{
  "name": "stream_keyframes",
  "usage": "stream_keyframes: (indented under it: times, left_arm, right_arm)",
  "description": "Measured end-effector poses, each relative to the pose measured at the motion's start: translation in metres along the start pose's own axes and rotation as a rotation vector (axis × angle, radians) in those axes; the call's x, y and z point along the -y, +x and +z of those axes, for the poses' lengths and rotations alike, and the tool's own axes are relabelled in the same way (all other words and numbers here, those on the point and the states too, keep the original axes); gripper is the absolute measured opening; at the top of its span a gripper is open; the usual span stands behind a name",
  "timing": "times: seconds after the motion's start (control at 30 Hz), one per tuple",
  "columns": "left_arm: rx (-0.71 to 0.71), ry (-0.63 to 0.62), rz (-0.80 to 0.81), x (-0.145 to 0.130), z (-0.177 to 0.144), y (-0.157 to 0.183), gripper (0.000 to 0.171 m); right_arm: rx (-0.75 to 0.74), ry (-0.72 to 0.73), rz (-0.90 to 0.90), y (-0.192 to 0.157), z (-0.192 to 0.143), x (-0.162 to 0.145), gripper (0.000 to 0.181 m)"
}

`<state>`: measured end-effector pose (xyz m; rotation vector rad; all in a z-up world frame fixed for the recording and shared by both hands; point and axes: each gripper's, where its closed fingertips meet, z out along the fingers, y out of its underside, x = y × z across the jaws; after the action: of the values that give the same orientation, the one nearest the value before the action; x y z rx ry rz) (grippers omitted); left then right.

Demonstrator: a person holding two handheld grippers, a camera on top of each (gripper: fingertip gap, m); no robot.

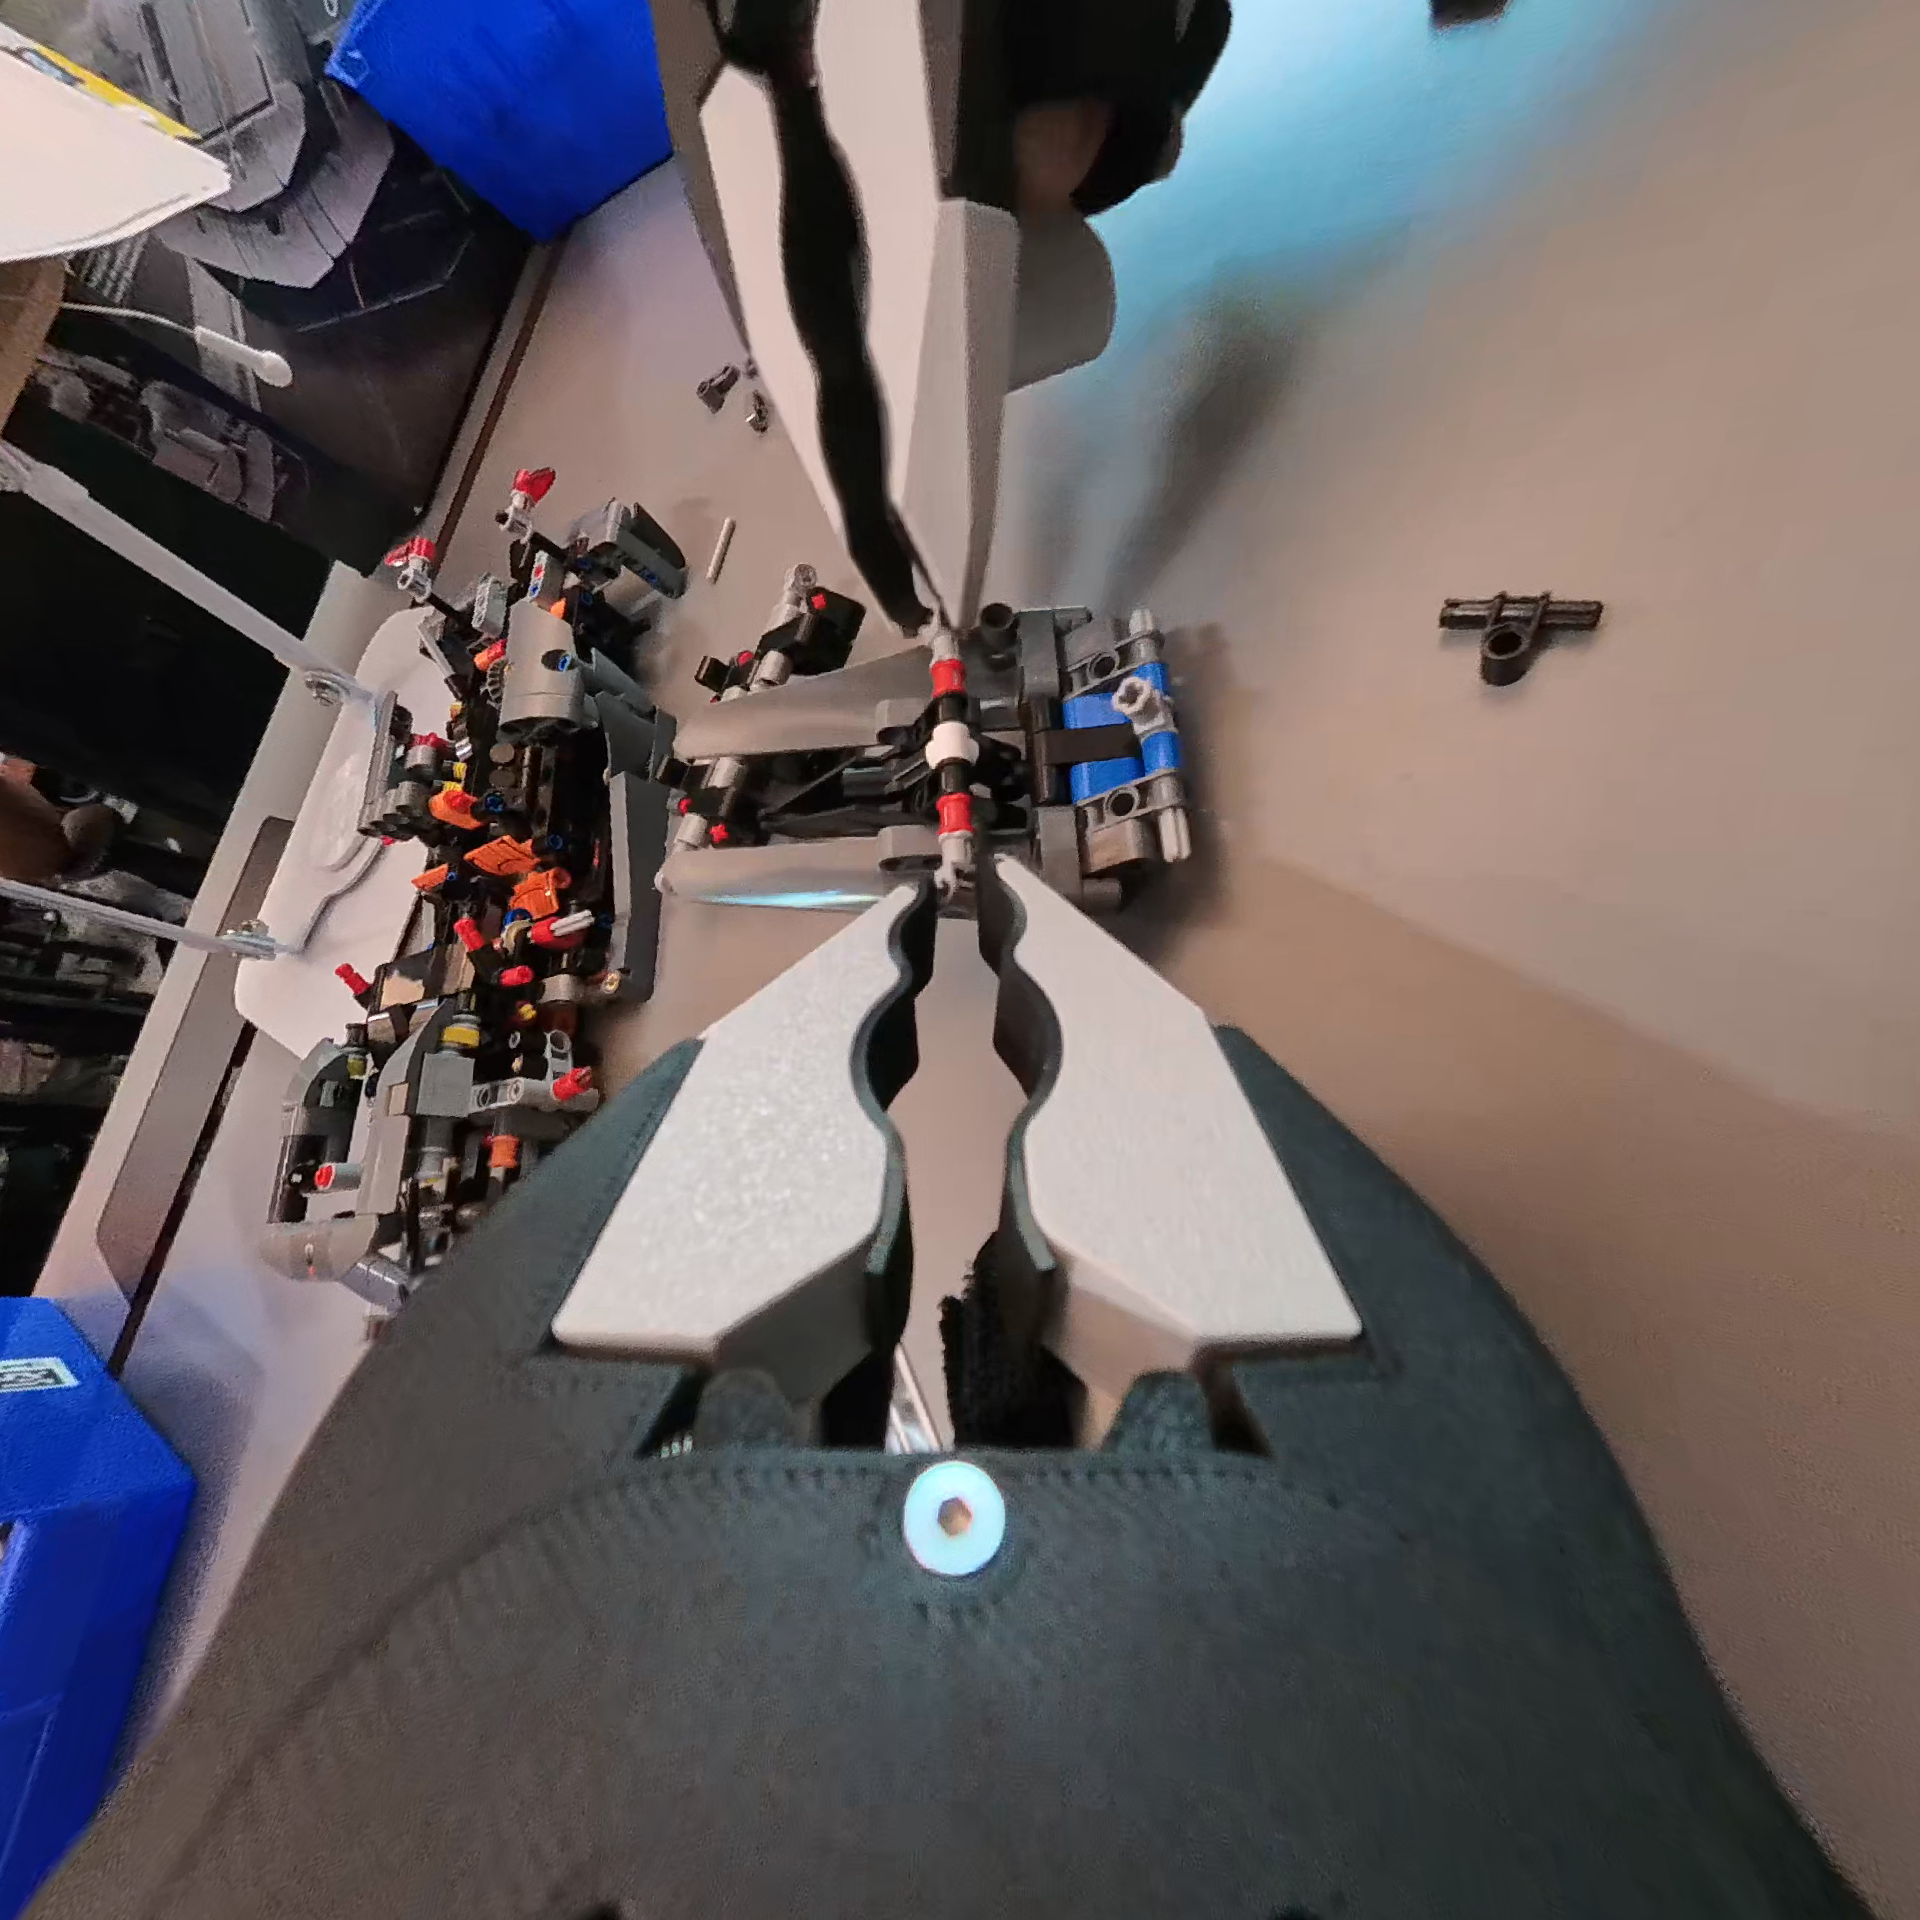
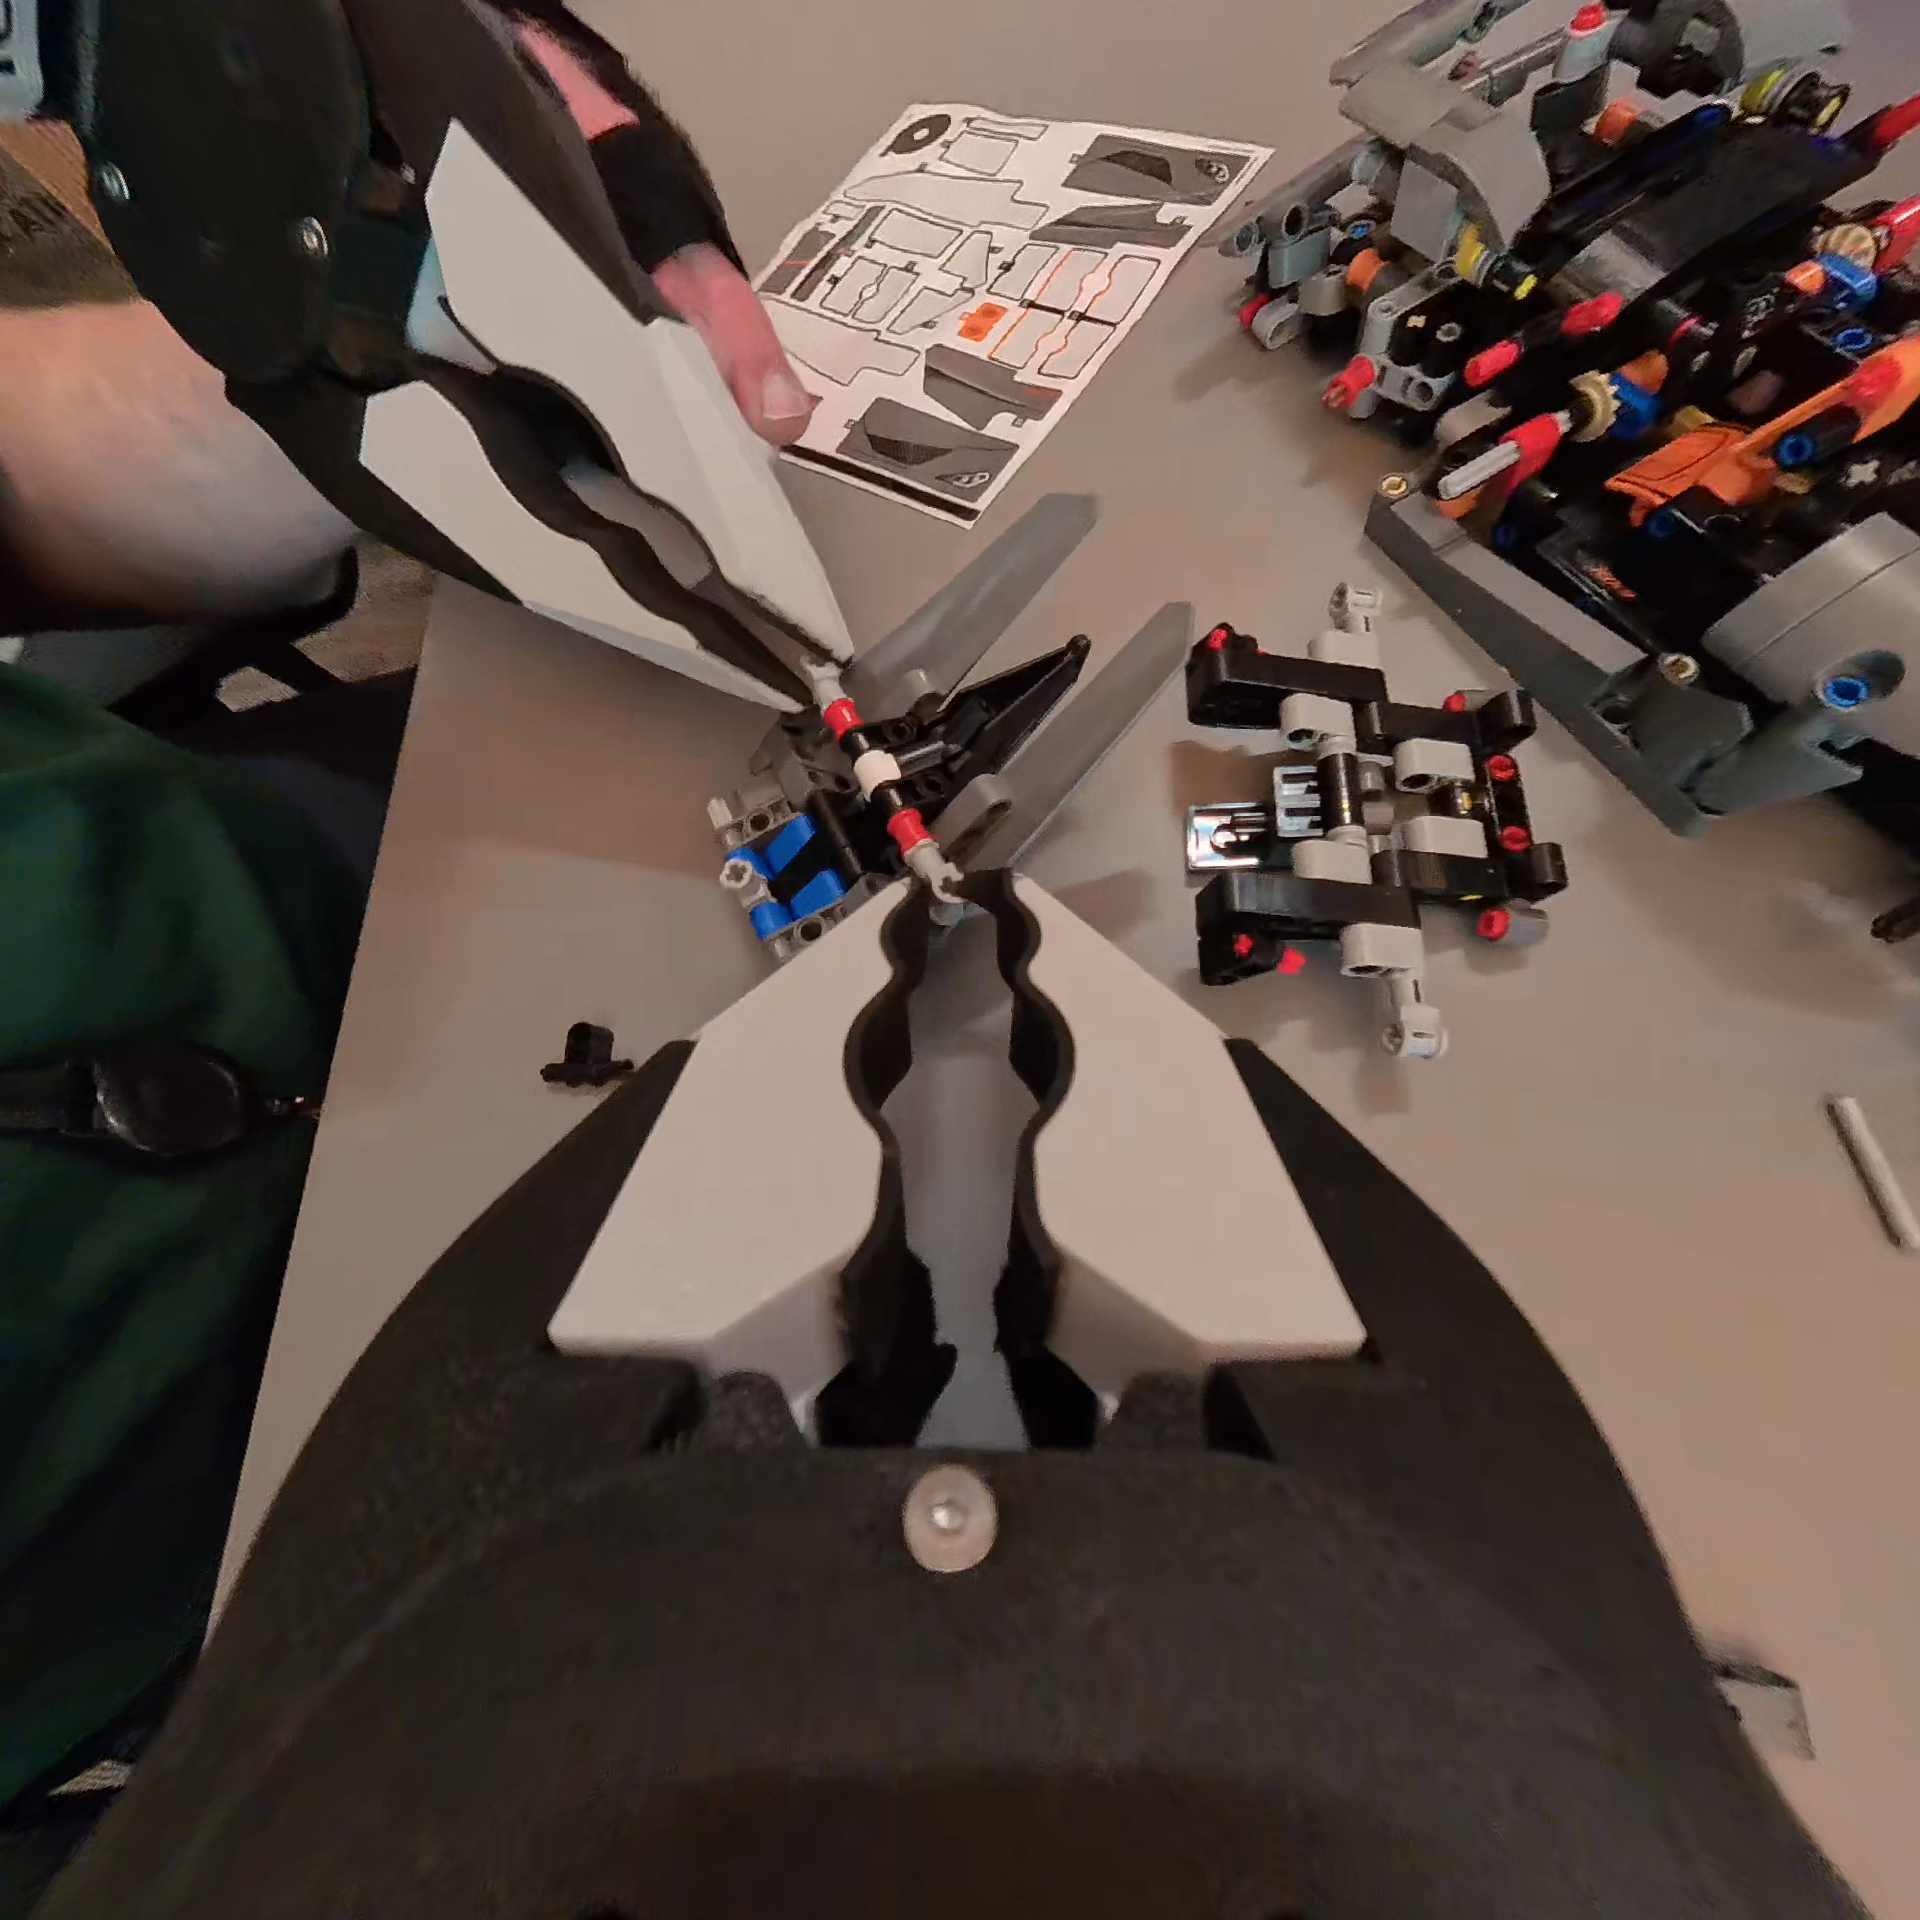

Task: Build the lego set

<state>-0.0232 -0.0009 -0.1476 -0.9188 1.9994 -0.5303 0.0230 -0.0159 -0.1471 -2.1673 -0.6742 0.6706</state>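
A small Lego sub-assembly (image 1: 1101, 727) with blue, grey and black parts and long grey blades lies on the grey table; it also shows in the right wrist view (image 2: 779, 862). Across it runs a black axle (image 1: 951, 743) with two red bushes and a white one, also seen in the right wrist view (image 2: 873, 769). My left gripper (image 1: 951, 894) is shut on one light-grey end of the axle. My right gripper (image 2: 948, 894) is shut on the opposite end. Each gripper shows in the other's view, the right gripper (image 1: 940, 623) from above and the left gripper (image 2: 826, 675) from the upper left.
A large partly built car model (image 1: 499, 831) (image 2: 1662, 312) stands close by. A black and grey sub-assembly (image 2: 1361, 821), a sticker sheet (image 2: 997, 301), a grey rod (image 2: 1870, 1164) and a small black connector (image 1: 1517, 623) (image 2: 587, 1049) lie around. Blue bins (image 1: 520, 94) stand at the table edge. My right fingertips sit around 6 cm from my left ones. The small black connector (image 2: 587, 1049) is about 10 cm from both grippers' fingertips. My left wrist view (image 1: 1511, 625) looks at it from another angle.
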Motion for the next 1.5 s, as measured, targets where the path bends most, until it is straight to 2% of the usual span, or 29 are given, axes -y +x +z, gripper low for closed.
stream_keyframes:
  times: [0.07, 0.1, 0.13, 0.2, 0.33, 0.4, 0.57, 0.73, 0.87, 0.97, 1.07, 1.23, 1.33, 1.5]
  left_arm:
    - [0.004, 0.005, 0.011, 0.001, 0.0, 0.0, 0.006]
    - [0.009, -0.002, 0.028, 0.0, 0.0, 0.0, 0.006]
    - [0.009, -0.003, 0.034, 0.0, 0.0, 0.0, 0.006]
    - [0.009, 0.005, 0.031, 0.002, 0.0, 0.0, 0.006]
    - [0.006, 0.002, 0.05, 0.003, 0.001, 0.0, 0.006]
    - [0.003, -0.002, 0.061, 0.002, 0.002, 0.0, 0.006]
    - [-0.013, 0.008, 0.092, 0.005, 0.003, 0.005, 0.006]
    - [-0.012, 0.008, 0.112, 0.004, 0.002, 0.007, 0.005]
    - [-0.056, 0.022, 0.015, 0.004, 0.001, 0.008, 0.006]
    - [-0.131, 0.032, -0.138, 0.004, -0.001, 0.007, 0.008]
    - [-0.224, 0.003, -0.296, 0.001, -0.002, 0.009, 0.019]
    - [-0.317, -0.075, -0.433, -0.008, 0.001, 0.017, 0.014]
    - [-0.33, -0.083, -0.46, -0.01, 0.002, 0.016, 0.008]
    - [-0.275, -0.112, -0.331, -0.013, 0.003, 0.016, 0.008]
  right_arm:
    - [0.017, -0.007, -0.001, -0.003, -0.001, 0.001, 0.013]
    - [-0.021, -0.017, -0.031, 0.0, -0.002, 0.001, 0.011]
    - [-0.075, -0.003, -0.064, 0.005, -0.004, 0.005, 0.019]
    - [-0.053, 0.009, -0.124, -0.003, -0.006, 0.008, 0.017]
    - [-0.056, -0.066, -0.213, -0.007, 0.0, -0.002, 0.013]
    - [-0.055, -0.074, -0.204, -0.004, 0.001, -0.001, 0.007]
    - [0.078, -0.186, -0.076, -0.008, 0.011, -0.021, 0.008]
    - [0.166, -0.147, 0.024, -0.012, 0.013, -0.024, 0.007]
    - [0.114, -0.142, -0.026, -0.013, 0.014, -0.023, 0.007]
    - [0.06, -0.155, -0.07, -0.014, 0.016, -0.023, 0.007]
    - [0.011, -0.149, -0.113, -0.014, 0.017, -0.022, 0.007]
    - [-0.077, -0.137, -0.218, -0.016, 0.016, -0.016, 0.007]
    - [-0.123, -0.148, -0.272, -0.016, 0.016, -0.015, 0.007]
    - [-0.175, -0.161, -0.35, -0.017, 0.015, -0.014, 0.006]
